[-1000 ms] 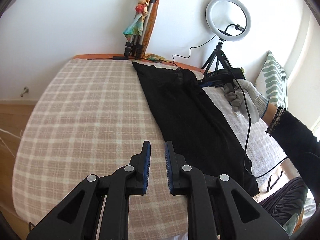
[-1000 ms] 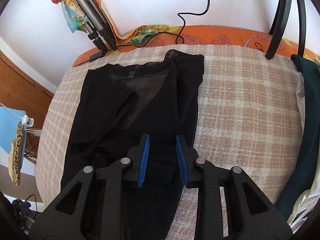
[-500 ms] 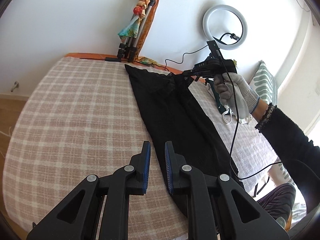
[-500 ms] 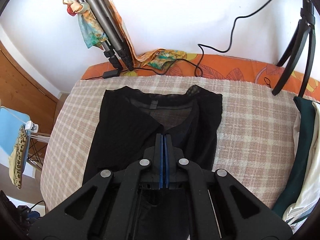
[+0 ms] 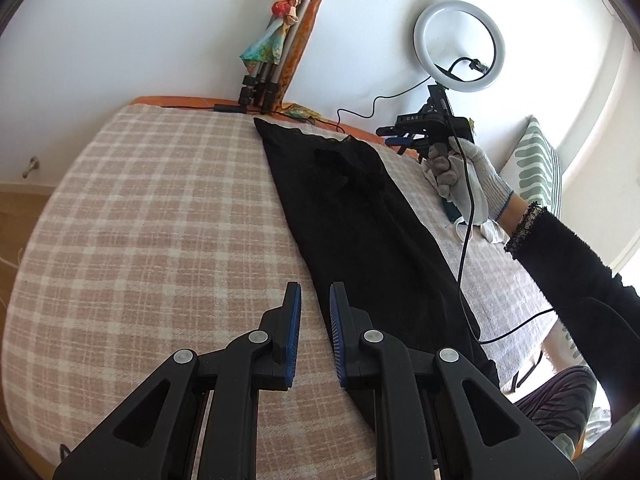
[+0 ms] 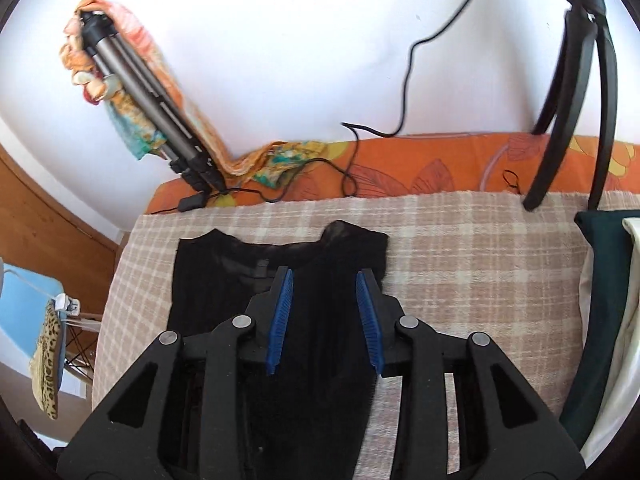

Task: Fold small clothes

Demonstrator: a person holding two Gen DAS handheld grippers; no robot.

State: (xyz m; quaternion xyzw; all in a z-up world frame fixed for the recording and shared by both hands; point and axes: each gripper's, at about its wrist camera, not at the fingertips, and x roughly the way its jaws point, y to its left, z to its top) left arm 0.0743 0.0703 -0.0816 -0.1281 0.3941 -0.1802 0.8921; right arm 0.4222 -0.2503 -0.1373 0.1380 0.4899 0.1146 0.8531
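A black sheer garment [image 5: 360,216] lies flat in a long strip on the pink checked blanket [image 5: 160,220], its neckline toward the wall. My left gripper [image 5: 314,300] is open and empty, low over the garment's left edge near its hem. My right gripper [image 6: 325,284] is open and empty, hovering above the garment's top end [image 6: 224,280]. It also shows in the left wrist view [image 5: 394,136], held up by a gloved hand beyond the garment's far right corner.
A folded tripod wrapped in a colourful scarf [image 5: 276,60] leans on the wall. A ring light [image 5: 458,46] stands at the back right with cables trailing. A dark green cloth and a white cloth [image 6: 604,320] lie at the right. An orange sheet [image 6: 420,168] edges the bed.
My right gripper shut about half a second ago, then opened and lifted away toward the garment's neckline. The left gripper stayed open, shifting slightly over the garment's left edge.
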